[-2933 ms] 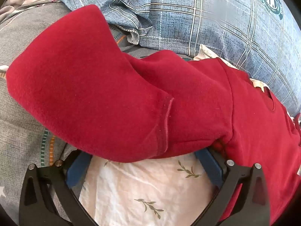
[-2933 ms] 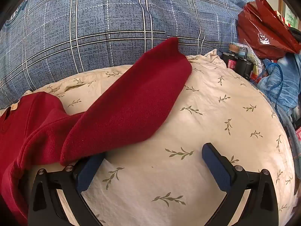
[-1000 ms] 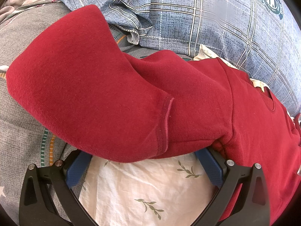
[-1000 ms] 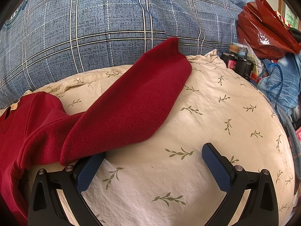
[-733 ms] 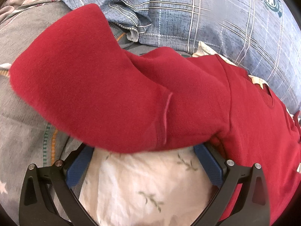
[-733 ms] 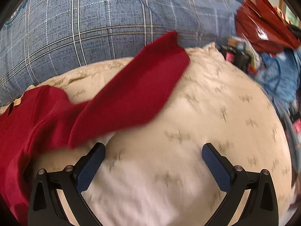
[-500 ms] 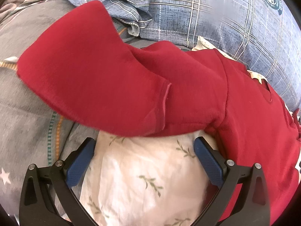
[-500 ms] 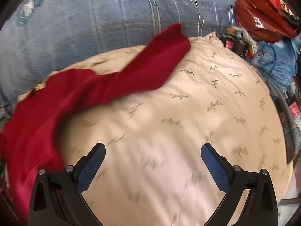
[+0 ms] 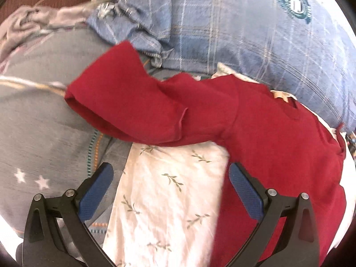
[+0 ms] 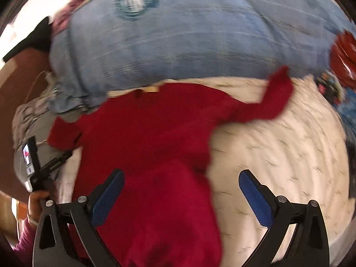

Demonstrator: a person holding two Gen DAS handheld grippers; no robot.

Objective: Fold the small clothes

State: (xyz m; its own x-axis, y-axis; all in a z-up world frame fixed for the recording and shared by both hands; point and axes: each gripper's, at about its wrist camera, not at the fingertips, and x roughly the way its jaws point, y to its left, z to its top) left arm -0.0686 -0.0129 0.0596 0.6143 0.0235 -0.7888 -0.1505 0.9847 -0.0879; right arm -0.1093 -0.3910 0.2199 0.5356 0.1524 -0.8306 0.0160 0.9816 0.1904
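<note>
A small red long-sleeved top lies spread on a cream leaf-print sheet, both sleeves out to the sides. In the left wrist view its left sleeve reaches onto a grey blanket and its body runs right. My left gripper is open and empty, above the sheet just short of the sleeve. My right gripper is open and empty, raised over the top's lower body. The right sleeve points to the far right.
A blue plaid duvet is heaped behind the top. A grey star-print blanket lies to the left. A red bag and clutter sit at the far right. The other hand-held gripper shows at the left.
Both grippers have pulled back and up from the sleeves. The right wrist view has swung left and now takes in the whole top. The top has not moved.
</note>
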